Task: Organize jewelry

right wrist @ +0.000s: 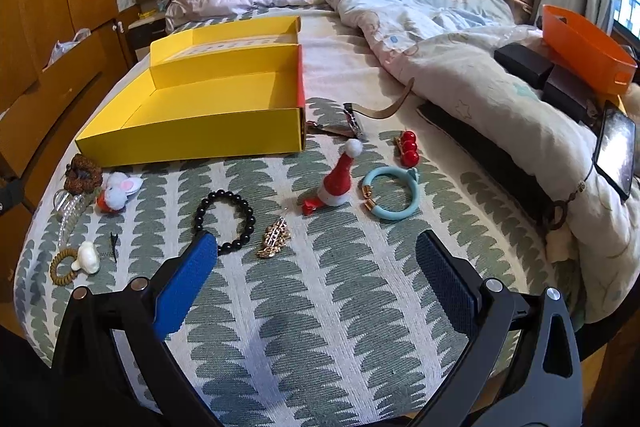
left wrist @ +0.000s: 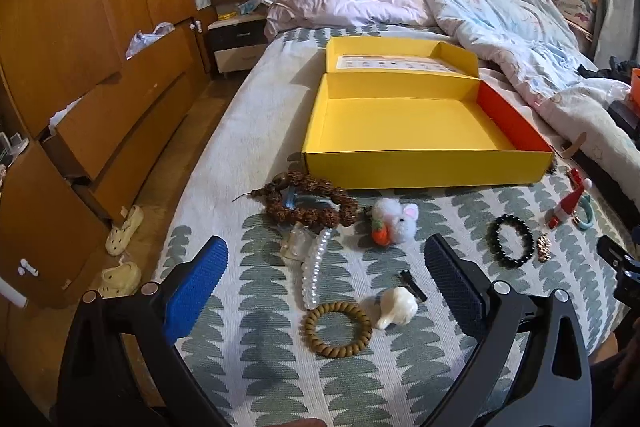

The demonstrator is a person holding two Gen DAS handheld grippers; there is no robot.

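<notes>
I hold both sets of fingers spread wide over a bed (right wrist: 320, 287) covered in a cream spread with green scalloped print. My left gripper (left wrist: 326, 267) grasps nothing, and neither does my right gripper (right wrist: 316, 255). The open yellow box (left wrist: 400, 131) sits at twelve o'clock, bare inside. Jewelry lies scattered before it: a black bead bracelet (right wrist: 224, 219) at my right's eleven o'clock, a teal bangle (right wrist: 390, 197) at one. Wooden wardrobes (left wrist: 80, 47) stand at nine, a rumpled quilt (right wrist: 440, 27) beyond.
</notes>
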